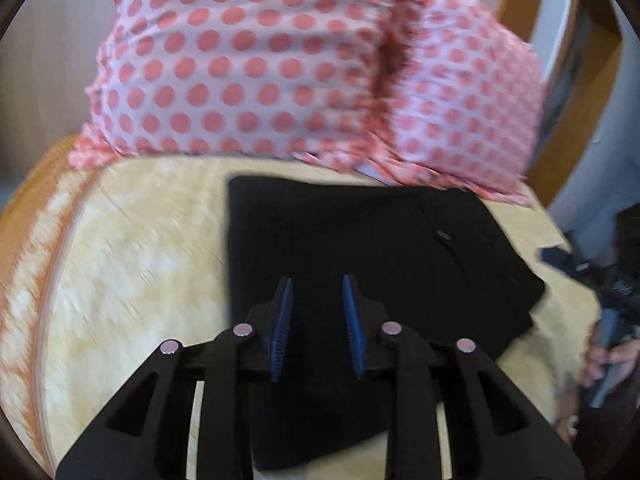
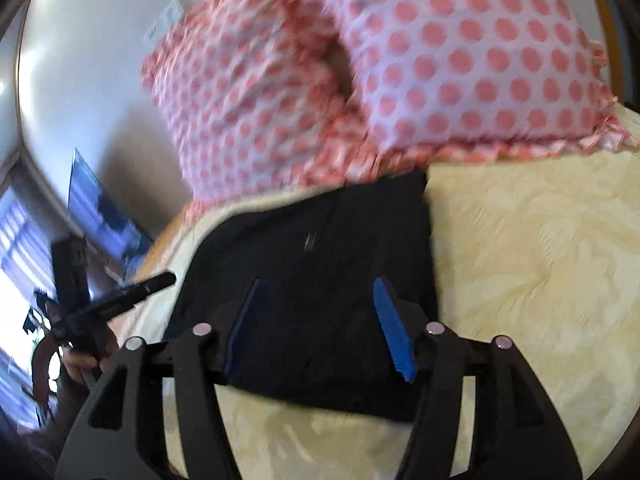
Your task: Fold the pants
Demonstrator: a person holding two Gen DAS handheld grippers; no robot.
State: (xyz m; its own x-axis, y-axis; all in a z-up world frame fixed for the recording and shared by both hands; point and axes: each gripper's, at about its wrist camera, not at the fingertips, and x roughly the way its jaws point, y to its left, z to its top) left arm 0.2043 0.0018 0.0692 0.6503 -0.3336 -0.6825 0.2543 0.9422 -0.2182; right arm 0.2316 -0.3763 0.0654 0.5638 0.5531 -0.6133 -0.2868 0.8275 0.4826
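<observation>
The black pants (image 1: 360, 248) lie folded into a compact rectangle on the cream bedspread (image 1: 132, 264). They also show in the right wrist view (image 2: 320, 248). My left gripper (image 1: 317, 284) hovers over the near part of the pants, open and empty. My right gripper (image 2: 320, 284) is over the pants too, open wide with nothing between its blue pads (image 2: 394, 328). The other gripper and the hand holding it show at the right edge of the left wrist view (image 1: 612, 320) and at the left edge of the right wrist view (image 2: 92, 312).
Two pink polka-dot pillows (image 1: 260, 60) (image 2: 460, 48) lean just behind the pants, touching their far edge. A wooden headboard (image 1: 592, 40) and a white wall (image 2: 88, 60) are behind. A window (image 2: 20, 260) is at the left of the right wrist view.
</observation>
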